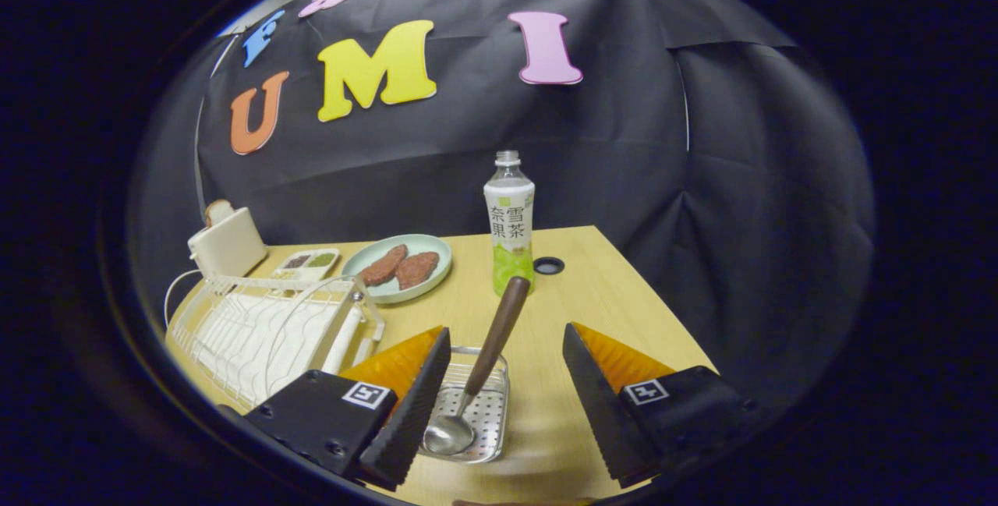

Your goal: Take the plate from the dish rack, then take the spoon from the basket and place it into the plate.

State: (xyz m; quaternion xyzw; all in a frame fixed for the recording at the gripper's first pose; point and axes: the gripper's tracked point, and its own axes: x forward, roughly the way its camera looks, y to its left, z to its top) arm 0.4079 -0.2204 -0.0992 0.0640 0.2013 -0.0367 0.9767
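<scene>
We see the spoon (477, 372) lying in the perforated metal basket (493, 420) on the wooden table (600, 311), its bowl at the near end and its brown handle leaning up toward the bottle (509, 225). Our gripper (507, 397) stands spread wide apart and grasps nothing, the basket and spoon lying between its fingers, closer to the left one. Beyond the left finger sits the white dish rack (265, 327), and past it the pale green plate (366, 264) carrying two brown patties (401, 267), beside a small tray (308, 263) and a toaster (228, 241).
</scene>
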